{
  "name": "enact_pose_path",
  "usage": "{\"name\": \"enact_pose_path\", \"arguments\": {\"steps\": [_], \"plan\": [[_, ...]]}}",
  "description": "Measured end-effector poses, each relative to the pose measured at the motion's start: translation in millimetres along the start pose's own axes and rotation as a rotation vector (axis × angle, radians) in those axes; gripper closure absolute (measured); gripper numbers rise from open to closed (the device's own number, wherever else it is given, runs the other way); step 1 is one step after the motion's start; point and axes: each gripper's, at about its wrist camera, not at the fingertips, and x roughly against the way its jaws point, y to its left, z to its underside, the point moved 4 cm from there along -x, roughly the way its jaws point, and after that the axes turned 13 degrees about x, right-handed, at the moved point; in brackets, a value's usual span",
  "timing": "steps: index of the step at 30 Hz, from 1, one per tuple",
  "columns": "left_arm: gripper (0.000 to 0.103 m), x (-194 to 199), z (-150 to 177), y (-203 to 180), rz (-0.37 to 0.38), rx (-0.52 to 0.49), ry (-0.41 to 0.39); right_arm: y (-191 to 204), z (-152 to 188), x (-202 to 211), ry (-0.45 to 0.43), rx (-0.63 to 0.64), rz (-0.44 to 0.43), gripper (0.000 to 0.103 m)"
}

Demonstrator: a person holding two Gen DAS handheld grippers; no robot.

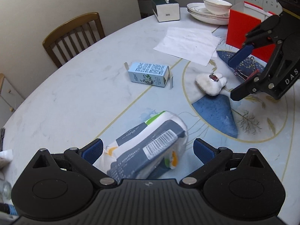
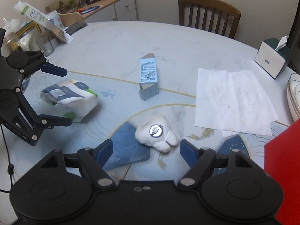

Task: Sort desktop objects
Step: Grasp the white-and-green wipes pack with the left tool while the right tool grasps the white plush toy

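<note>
Progress: early, by the look of it. Nearly everything's loose on the table; nothing visibly grouped or put away yet.
Left gripper: fingers spread wide either side of the tissue pack, not pinching it. Pack looks tilted and blurred; can't tell if it's touching the pads or resting on the table.
Right gripper: also spread, hovering low just short of the white plush toy, pads apart from it on both sides.
Plush toy: lies on the blue-and-gold circle pattern mid-table, round metal badge on top.
Blue carton: on its side w/ both end flaps open, between the pack and the paper sheet; untouched.
Binder clip: on the dark blue patch near the red box, half hidden behind the right gripper.
Red box: open-topped, at table edge; prob. the drop-off spot, but that's my guess. Can't see inside.
Left to do: pack, toy, carton, clip, paper all still need a home.
Far side: tissue box, bowl on stacked plates.
Writing: "PAPER" on the pack plus a barcode; "DAS" on the right gripper body. Carton print too small to read.
</note>
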Motion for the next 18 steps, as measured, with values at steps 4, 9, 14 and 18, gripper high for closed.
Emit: {"name": "enact_pose_path", "arguments": {"steps": [4, 9, 14, 18], "plan": [[0.000, -12, 3, 2, 0.003, -0.025, 0.013, -3, -3, -12, 0.016, 0.002, 0.005, 0.025], [0.001, -20, 5, 2, 0.020, -0.012, 0.010, -7, -5, -24, 0.030, -0.006, 0.013, 0.025], [0.003, -25, 7, 1, 0.026, 0.006, 0.011, -7, -3, -35, 0.050, -0.008, 0.015, 0.027], [0.015, -25, 7, 1, 0.021, 0.029, 0.006, -6, -4, -37, 0.049, -0.006, 0.018, 0.028]]}}
